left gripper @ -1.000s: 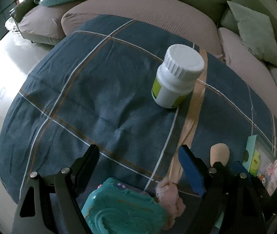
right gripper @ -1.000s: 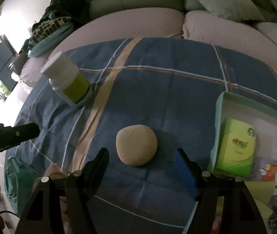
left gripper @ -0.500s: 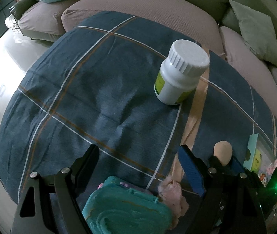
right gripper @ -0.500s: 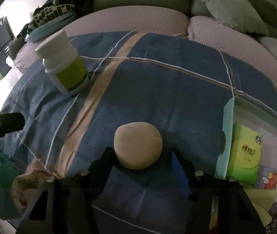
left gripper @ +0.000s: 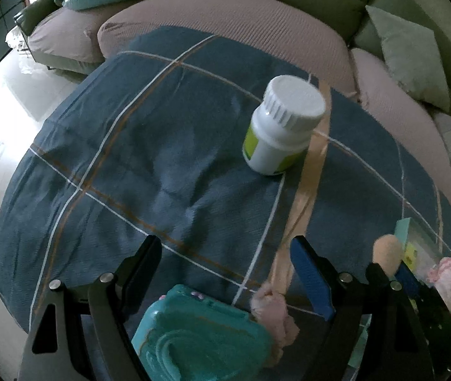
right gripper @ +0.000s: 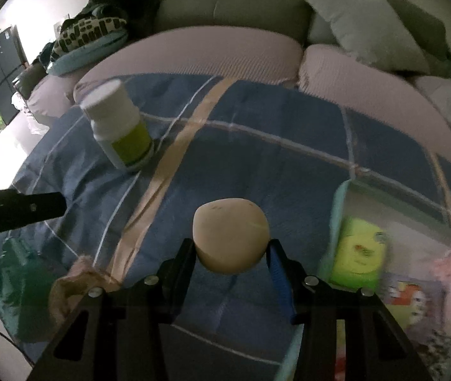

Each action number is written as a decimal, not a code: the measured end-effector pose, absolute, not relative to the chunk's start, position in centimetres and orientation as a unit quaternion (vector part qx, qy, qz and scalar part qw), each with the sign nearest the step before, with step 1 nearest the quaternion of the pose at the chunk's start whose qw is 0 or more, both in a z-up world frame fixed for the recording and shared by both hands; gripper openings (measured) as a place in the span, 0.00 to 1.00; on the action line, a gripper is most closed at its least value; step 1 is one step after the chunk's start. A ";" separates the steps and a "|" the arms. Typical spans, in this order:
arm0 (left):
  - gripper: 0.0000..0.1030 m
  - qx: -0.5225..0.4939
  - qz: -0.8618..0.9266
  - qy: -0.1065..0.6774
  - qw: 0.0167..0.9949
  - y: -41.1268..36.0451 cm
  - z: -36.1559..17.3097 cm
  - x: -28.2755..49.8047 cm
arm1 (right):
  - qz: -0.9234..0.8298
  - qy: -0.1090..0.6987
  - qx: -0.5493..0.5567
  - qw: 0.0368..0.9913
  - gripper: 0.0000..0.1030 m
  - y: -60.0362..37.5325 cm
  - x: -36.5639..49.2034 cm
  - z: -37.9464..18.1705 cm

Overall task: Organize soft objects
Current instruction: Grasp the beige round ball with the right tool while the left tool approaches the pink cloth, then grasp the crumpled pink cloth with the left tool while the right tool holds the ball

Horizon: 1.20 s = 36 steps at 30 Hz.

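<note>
Squishy ball (right gripper: pixel 231 234), beige and roundish, is sitting between the pads of my right hand-held gripper (right gripper: pixel 231 254), whose jaws have just been closing in. They're pressing its two sides now, and it looks slightly raised off the blue plaid cloth (right gripper: pixel 257 158). My guess is it's foam-light and will dent rather than slip, so gripping across the widest middle seems right; too hard a squeeze could pop it out forward. Left hand-held gripper (left gripper: pixel 225 270) hangs wide open with nothing in it, above a teal case (left gripper: pixel 200 339) and a pink fluffy thing (left gripper: pixel 273 311). The desk is draped in that wrinkly cloth, with a white pill bottle (left gripper: pixel 284 127) standing on it. An open box (right gripper: pixel 339 209) sits just right of the ball, and a sofa with cushions (right gripper: pixel 368 31) is behind. Room's pretty dim.
</note>
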<state>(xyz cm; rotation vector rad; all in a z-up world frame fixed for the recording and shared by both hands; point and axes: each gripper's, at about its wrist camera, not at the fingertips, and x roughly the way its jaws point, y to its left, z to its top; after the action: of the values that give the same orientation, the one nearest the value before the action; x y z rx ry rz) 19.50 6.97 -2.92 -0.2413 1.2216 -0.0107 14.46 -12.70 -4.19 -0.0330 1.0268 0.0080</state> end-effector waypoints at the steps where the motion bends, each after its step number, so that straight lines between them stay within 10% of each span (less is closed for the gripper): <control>1: 0.81 -0.111 -0.009 0.570 0.814 6.9 -2.7 19.4 | 0.003 0.492 -0.011 0.871 0.48 -13.0 14.1 -3.7; 24: 0.81 -0.017 -0.092 0.559 0.824 -1.3 1.0 15.1 | -0.032 0.461 0.066 0.884 0.49 -21.7 8.6 2.3; 36: 0.80 0.210 -0.135 0.651 0.716 -6.8 -2.7 16.8 | -0.046 0.456 0.125 0.880 0.49 -26.9 6.5 2.8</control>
<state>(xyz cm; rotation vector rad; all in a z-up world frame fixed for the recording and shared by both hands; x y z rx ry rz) 16.79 -6.81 -2.69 0.4646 1.4420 -0.2985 6.46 -26.92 2.81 0.2604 0.9502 -0.0962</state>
